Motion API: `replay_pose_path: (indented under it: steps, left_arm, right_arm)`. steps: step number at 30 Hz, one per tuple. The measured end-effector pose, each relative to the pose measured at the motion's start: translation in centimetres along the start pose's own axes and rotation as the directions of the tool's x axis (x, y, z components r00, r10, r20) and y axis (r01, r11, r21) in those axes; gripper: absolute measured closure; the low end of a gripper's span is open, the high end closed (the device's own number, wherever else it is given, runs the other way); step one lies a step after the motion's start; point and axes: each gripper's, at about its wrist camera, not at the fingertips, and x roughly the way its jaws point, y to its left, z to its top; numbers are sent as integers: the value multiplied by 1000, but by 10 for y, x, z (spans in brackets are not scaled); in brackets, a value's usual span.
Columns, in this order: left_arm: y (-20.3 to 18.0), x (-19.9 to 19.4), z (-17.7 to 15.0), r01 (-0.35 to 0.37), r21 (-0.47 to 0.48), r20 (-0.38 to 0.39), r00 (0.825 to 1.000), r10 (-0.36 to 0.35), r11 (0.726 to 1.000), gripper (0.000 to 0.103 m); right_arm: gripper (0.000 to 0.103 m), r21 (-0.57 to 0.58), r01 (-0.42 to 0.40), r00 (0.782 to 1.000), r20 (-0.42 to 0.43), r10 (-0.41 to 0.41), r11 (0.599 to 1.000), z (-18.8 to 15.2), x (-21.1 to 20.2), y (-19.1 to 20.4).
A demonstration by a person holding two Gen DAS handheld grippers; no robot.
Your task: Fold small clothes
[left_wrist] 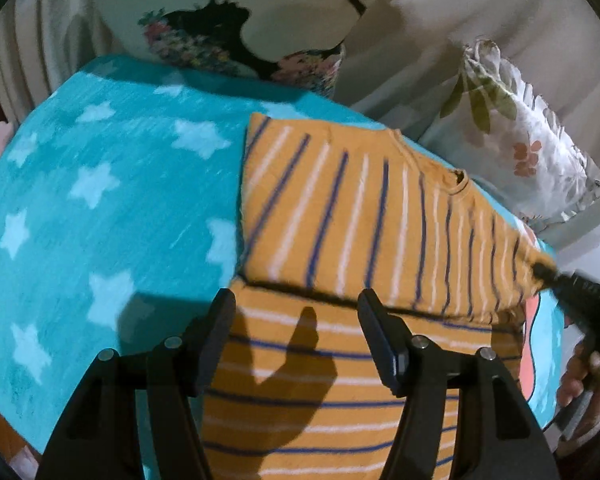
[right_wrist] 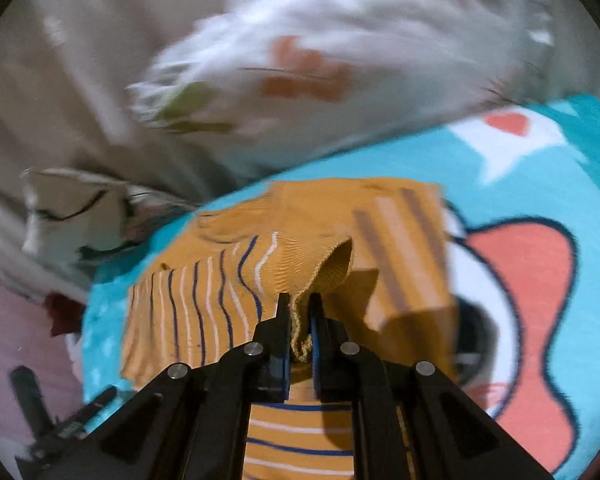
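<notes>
A mustard shirt [left_wrist: 340, 208] with blue and white stripes lies on the bed, and one part of it is folded over the rest. In the left wrist view my left gripper [left_wrist: 296, 300] hovers open above the lower layer, with no cloth between its fingers. The right gripper [left_wrist: 572, 284] pinches the folded layer's right corner and holds it up. In the blurred right wrist view my right gripper [right_wrist: 300, 300] is shut on a bunched ribbed edge of the shirt [right_wrist: 204, 300]. The cloth rises in a small arch just past the fingers.
A turquoise blanket with pale stars [left_wrist: 100, 200] and a red cartoon figure [right_wrist: 520, 280] covers the bed. A frilled floral pillow [left_wrist: 512, 148] lies at the right and a dark-patterned pillow [left_wrist: 220, 40] at the back. A hand [left_wrist: 580, 376] shows at the right edge.
</notes>
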Motion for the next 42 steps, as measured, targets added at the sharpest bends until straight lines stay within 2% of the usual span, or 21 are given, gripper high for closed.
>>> replay_pose_path:
  steps: [2, 5, 9, 14, 18, 22, 27, 29, 32, 34, 36, 38, 40, 42]
  left_arm:
    - [-6, -2, 5, 10, -2, 5, 1000, -10, 1000, 41]
    - [-18, -12, 7, 49, 11, 29, 998, -49, 999, 41]
    - [-19, -21, 7, 61, -9, 44, 997, -61, 998, 40]
    - [16, -52, -8, 91, -111, 110, 991, -78, 990, 40]
    - [26, -73, -25, 100, -80, 149, 985, -87, 992, 39]
    - [13, -77, -45, 110, -7, 152, 982, -108, 994, 35]
    - [-27, -52, -69, 102, 170, 71, 991, -115, 980, 35]
    - [-38, -48, -76, 75, 232, 61, 994, -92, 970, 35]
    - [-35, -48, -82, 89, 229, 50, 993, -103, 969, 35]
    - [-24, -46, -81, 84, 192, 35, 995, -92, 978, 35]
    - [-13, -47, -80, 71, 155, 32, 997, -77, 985, 35]
    - [4, -53, -78, 60, 96, 43, 997, -64, 994, 35]
    - [26, -64, -76, 55, 25, 63, 996, -57, 998, 35]
    - [52, -76, -70, 39, -47, 90, 995, -35, 998, 35]
  right_arm:
    - [94, 39, 4, 1000, -15, -3, 999, -2, 0, -14]
    - [94, 36, -73, 997, -11, 73, 997, -5, -12, -2]
    - [95, -75, -197, 980, 8, 198, 978, 7, -35, 65]
    - [95, -219, -365, 928, -4, 373, 905, 29, -60, 177]
    - [95, -322, -437, 889, -9, 458, 840, 39, -85, 252]
    - [95, -379, -468, 868, -26, 496, 799, 44, -103, 295]
    - [95, -444, -415, 896, -47, 441, 795, 36, -105, 309]
    - [95, -457, -362, 922, -44, 386, 812, 34, -100, 296]
    - [95, -465, -234, 964, 1, 265, 854, 37, -86, 266]
    - [95, -389, -180, 980, 4, 197, 903, 43, -66, 229]
    - [95, -347, -166, 984, 0, 178, 923, 43, -56, 214]
    - [95, -325, -206, 977, -22, 210, 923, 38, -51, 214]
    - [95, -359, -245, 969, -58, 241, 900, 27, -44, 236]
    - [95, -406, -309, 951, -118, 286, 860, 10, -35, 268]
